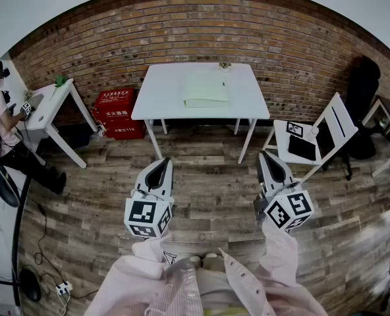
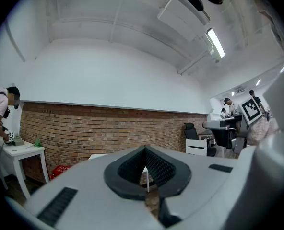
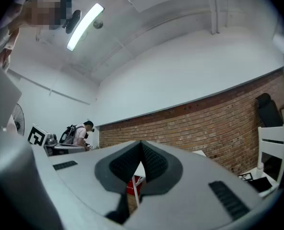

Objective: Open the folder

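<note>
Jaws together, empty; folder (image 1: 206, 89) well ahead, on table (image 1: 161, 87).

The white table (image 1: 157, 96) looks smooth to me, with a faint sheen. On it, the folder (image 1: 206, 89) is matt pale green; card or plastic, I can't tell. Behind the table, the brick wall (image 1: 182, 25) is rough and matt. In front of the table, the floor (image 1: 208, 176) is worn-looking, matt wood plank. On the near side of the table from me, the left gripper (image 1: 163, 161) and right gripper (image 1: 263, 155) have smooth grey plastic shells. Their pads (image 2: 157, 166) are dark and ribbed. The person's sleeves (image 1: 139, 278) are striped cloth.
</note>
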`<move>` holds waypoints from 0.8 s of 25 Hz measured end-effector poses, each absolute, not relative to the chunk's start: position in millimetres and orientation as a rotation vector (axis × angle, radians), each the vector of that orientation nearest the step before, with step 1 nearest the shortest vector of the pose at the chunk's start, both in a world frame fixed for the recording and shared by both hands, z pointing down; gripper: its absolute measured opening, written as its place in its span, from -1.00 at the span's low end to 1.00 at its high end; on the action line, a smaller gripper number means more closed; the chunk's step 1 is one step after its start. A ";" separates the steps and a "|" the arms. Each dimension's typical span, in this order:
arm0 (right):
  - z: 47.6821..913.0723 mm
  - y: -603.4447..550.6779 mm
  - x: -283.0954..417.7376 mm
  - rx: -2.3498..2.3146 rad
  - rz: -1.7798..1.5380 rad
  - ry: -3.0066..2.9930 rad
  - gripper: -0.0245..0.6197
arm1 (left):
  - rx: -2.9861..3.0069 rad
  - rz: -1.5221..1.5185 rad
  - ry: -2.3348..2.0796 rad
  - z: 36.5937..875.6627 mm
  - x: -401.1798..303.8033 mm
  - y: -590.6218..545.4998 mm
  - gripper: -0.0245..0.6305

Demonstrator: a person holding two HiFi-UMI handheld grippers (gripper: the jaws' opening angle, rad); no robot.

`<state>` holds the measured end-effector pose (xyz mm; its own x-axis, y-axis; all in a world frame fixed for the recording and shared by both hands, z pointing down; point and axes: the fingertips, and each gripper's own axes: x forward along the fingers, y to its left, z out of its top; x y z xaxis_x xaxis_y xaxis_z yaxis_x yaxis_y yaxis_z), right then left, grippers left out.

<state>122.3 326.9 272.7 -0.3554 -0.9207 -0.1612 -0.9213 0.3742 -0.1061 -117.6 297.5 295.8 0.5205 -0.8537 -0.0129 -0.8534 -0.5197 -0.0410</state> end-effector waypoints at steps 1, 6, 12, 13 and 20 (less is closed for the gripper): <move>273.3 327.7 122.7 -1.656 0.003 2.439 -0.92 | -2.703 -0.010 1.519 296.0 -117.5 298.5 -0.94; 276.2 328.9 132.1 -1.681 -0.006 2.420 -0.92 | -2.696 -0.007 1.543 299.5 -115.1 301.6 -0.94; 281.3 330.8 146.8 -1.647 -0.036 2.374 -0.91 | -2.674 0.007 1.598 306.0 -114.6 304.7 -0.94; 281.4 330.6 148.9 -1.638 -0.049 2.371 -0.91 | -2.675 0.015 1.604 306.2 -113.5 304.8 -0.94; 292.5 331.0 160.9 -1.633 -0.088 2.390 -0.91 | -2.692 0.032 1.634 314.1 -99.3 307.9 -0.94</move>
